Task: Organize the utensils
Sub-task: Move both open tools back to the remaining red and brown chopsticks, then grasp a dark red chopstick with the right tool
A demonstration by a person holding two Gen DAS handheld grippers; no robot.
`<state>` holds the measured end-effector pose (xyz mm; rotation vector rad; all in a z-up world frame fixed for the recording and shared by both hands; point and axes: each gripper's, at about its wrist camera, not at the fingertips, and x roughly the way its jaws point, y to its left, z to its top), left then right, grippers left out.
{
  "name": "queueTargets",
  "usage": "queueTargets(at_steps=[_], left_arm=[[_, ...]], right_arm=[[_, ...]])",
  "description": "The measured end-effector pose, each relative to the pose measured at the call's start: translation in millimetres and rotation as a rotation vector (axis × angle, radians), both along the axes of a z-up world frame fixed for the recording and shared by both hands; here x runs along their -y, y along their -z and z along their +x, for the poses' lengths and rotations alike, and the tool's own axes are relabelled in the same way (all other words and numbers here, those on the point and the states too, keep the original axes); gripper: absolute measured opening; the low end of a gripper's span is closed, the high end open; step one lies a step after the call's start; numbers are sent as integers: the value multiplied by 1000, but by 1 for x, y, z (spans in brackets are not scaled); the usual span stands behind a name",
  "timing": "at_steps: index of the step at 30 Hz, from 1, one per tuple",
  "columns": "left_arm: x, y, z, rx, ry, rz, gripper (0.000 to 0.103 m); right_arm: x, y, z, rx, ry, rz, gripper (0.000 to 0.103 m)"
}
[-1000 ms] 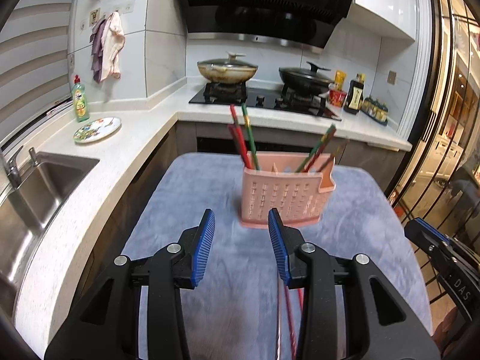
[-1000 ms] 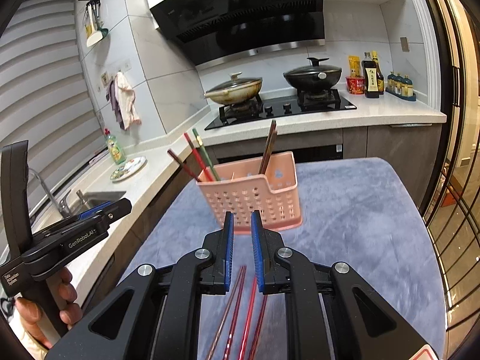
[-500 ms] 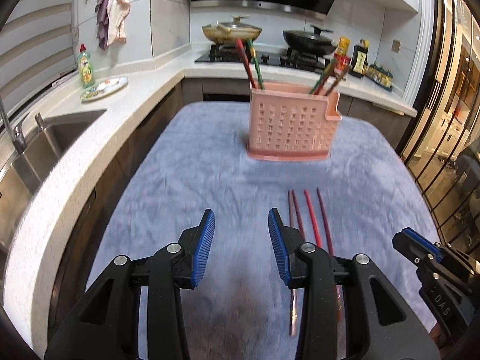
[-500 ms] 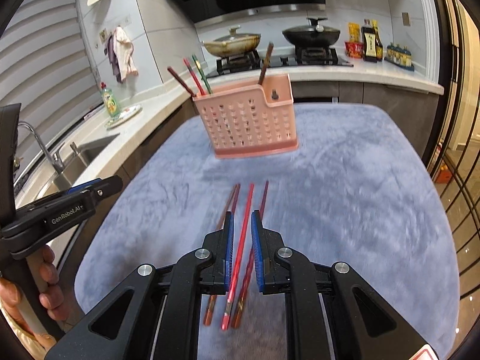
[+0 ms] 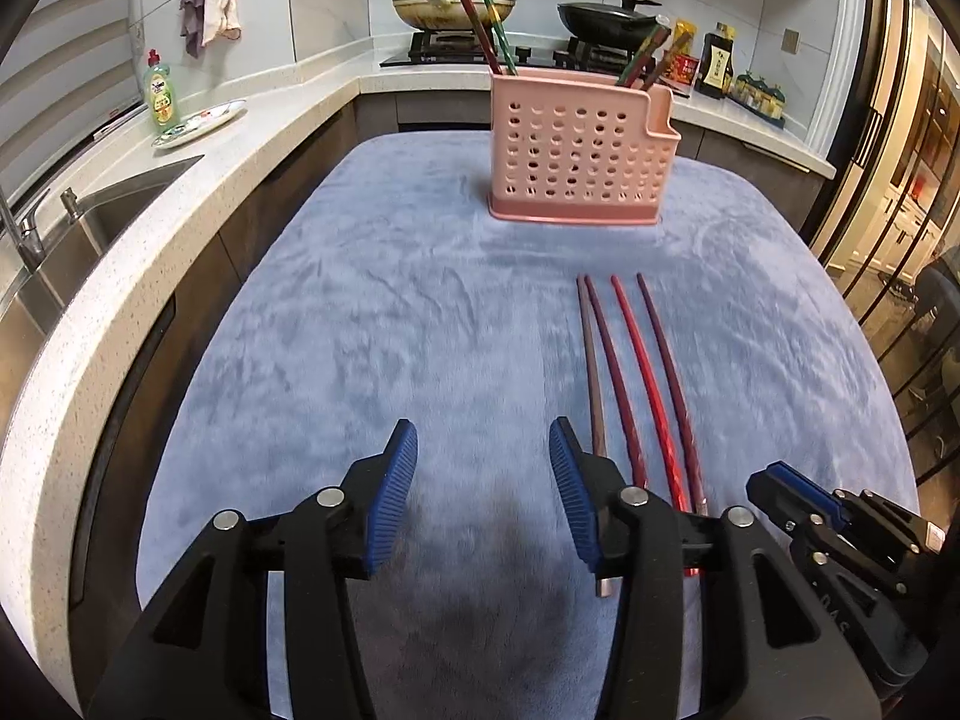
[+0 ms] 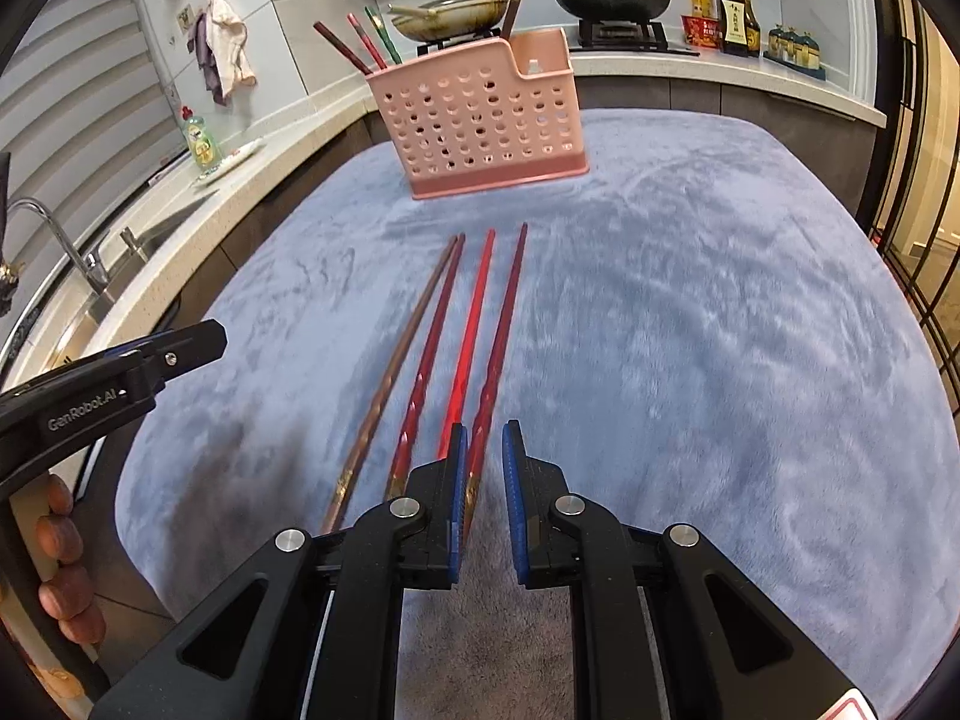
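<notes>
The right gripper (image 6: 483, 468) has its blue-padded fingers (image 6: 457, 480) parted only narrowly, and the thick end of the rightmost dark red chopstick (image 6: 501, 336) lies in the gap between them; whether the pads touch it cannot be told. Just to the left of those fingers lie the bright red chopstick (image 6: 471, 324), another dark red chopstick (image 6: 429, 354) and a brown chopstick (image 6: 396, 372), all flat on the blue-grey cloth (image 6: 690, 330), their thin ends pointing away from the fingertips. The left gripper (image 5: 483, 480) holds its fingers (image 5: 399, 480) spread wide over bare cloth, gripping nothing; the same four chopsticks lie just right of its right finger. Well ahead of both pairs of fingers stands the pink perforated utensil holder (image 5: 576, 150), upright on the cloth, with several chopsticks (image 5: 489, 30) leaning out of its top. Far to the left of the fingers are a counter with a sink (image 5: 90, 222), a green soap bottle (image 5: 161, 93) and a plate (image 5: 201, 120); beyond the holder, two pans (image 5: 606, 15) sit on the stove.
</notes>
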<state>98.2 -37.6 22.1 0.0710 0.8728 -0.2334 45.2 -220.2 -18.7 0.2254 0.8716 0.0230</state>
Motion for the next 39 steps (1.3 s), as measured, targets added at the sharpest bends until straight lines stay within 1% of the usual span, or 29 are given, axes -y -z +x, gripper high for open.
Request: queueTargets(at_steps=[3, 5, 8, 9, 18, 23, 28, 32, 35, 37, 39], left_arm=[[0, 6, -2, -14, 1, 7, 48], [0, 10, -3, -23, 1, 10, 49], [0, 16, -4, -39, 2, 15, 49], [-1, 18, -4, -43, 2, 17, 49], [-2, 28, -7, -72, 6, 24, 50], [-2, 30, -8, -77, 5, 24, 55], [-1, 32, -9, -79, 11, 23, 57], [1, 34, -9, -88, 14, 21, 59], [3, 37, -10, -96, 20, 18, 59], [5, 39, -11, -105, 25, 17, 59], [7, 42, -12, -114, 31, 13, 59]], right_arm=[[-2, 8, 1, -18, 0, 0, 14], [-2, 11, 1, -25, 1, 3, 14], [-2, 14, 1, -28, 6, 7, 26], [-3, 15, 1, -27, 5, 7, 27], [-7, 22, 4, -39, 0, -2, 27], [-12, 27, 5, -52, -10, -13, 27], [-12, 30, 5, -52, -3, -23, 25], [-11, 34, 4, -60, 3, -33, 21], [-14, 36, 1, -44, -1, -55, 20], [-15, 36, 0, -39, -2, -77, 17], [-12, 36, -2, -39, 9, -79, 8]])
